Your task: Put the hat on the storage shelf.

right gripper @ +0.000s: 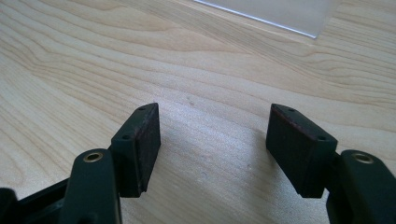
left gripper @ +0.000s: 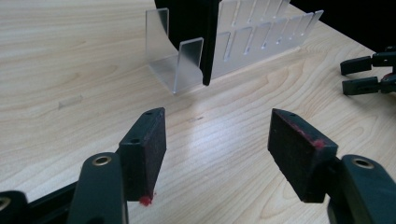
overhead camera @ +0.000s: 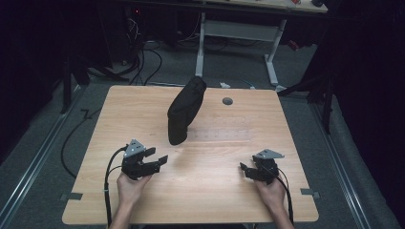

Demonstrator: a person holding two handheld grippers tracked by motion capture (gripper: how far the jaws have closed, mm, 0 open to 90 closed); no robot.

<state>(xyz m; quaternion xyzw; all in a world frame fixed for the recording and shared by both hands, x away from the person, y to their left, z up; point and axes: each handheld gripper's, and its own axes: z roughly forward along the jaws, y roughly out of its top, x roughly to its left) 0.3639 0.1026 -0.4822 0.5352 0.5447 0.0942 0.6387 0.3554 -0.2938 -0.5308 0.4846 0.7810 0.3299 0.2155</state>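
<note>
Item 1: black pouch [overhead camera: 185, 110]. Soft dark cloth bag, standing on end in the far middle of the table [overhead camera: 205, 200], its upper part leaning toward the far right. Its lower end is slotted into the left end of the rack, which is presumably what keeps it upright.

Item 2: clear slotted rack [left gripper: 261, 39]. Transparent plastic divider stand lying across the table's middle, right of the pouch. In the high view it is only a faint glint, so its full extent is hard to judge.

Item 3: left gripper [overhead camera: 154, 158]. Held low at the near left, aimed at the pouch's base. Jaws spread with nothing between them, a likely stance for a coming grasp of the pouch.

Item 4: right gripper [overhead camera: 244, 169]. Held at the near right, well apart from the pouch, pointed toward the table's centre. Jaws spread wide over bare wood, holding nothing, apparently waiting in reserve.
</note>
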